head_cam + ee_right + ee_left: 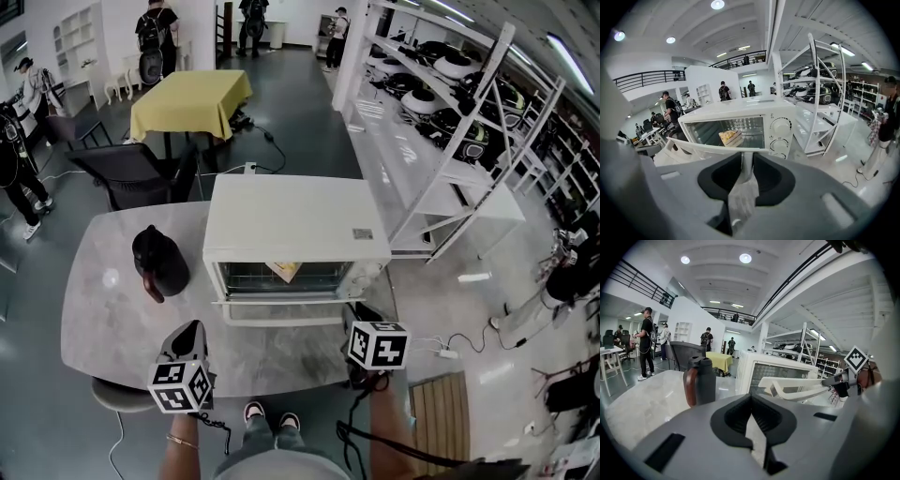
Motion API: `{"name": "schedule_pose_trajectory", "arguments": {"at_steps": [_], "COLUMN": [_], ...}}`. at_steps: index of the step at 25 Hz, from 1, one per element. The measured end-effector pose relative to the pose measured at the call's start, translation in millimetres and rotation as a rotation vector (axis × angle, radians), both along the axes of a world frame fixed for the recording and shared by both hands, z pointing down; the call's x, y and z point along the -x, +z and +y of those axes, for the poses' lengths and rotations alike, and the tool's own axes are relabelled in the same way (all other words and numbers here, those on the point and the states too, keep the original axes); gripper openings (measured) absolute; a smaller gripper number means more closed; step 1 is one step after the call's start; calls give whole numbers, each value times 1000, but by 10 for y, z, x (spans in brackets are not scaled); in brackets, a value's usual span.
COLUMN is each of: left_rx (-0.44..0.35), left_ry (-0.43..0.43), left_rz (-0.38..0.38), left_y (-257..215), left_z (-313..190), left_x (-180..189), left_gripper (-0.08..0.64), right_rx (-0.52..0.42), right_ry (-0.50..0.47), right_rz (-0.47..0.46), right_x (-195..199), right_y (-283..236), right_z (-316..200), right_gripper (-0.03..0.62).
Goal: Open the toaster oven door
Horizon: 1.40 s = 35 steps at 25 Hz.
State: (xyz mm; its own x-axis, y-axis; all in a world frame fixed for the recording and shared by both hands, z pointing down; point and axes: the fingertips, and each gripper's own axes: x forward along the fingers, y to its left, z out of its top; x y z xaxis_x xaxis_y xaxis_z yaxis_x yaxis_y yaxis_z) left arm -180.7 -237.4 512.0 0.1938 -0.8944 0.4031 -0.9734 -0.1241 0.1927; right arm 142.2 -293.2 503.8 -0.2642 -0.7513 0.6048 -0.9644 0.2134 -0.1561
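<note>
The toaster oven [295, 220] stands on the grey worktop [112, 319] directly ahead of both hand-held grippers. Its door [281, 307] is swung well down from the opening, so the rack and a piece of food [729, 136] inside show above the right hand-held gripper's [743, 161] jaws. That gripper is at the door handle [717, 146]. A white upright of the handle, toward the bar's right end, stands between the jaws, and the pads look pressed against it on both sides, so I read this as a grip on the handle. The left hand-held gripper [751, 399] hangs low over the worktop with its jaws closed together on nothing. The door's edge is ahead of it and to its right, and a dark flask [701, 380] is ahead to its left. The step in hand appears to be the last part of lowering the door, which looks mostly open. The next move calls for drawing the handle down and toward the person along the arc of the bottom hinge. A straight pull might drag the oven across the worktop. The jaws should be opened only once the door rests at its stop.
</note>
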Motion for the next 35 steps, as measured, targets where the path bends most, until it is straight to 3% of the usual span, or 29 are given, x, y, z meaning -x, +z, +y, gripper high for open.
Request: {"name": "schedule_pose_trajectory", "arguments": {"at_steps": [35], "left_rx": [38], "left_ry": [20], "left_rz": [-16], "left_y": [99], "left_z": [323], "left_x": [-25], "left_gripper": [5], "right_rx": [65], "right_ry": [14], "right_rz": [7], "right_x": [-40], "right_y": [341], "right_z": [507], "right_gripper": [72]}}
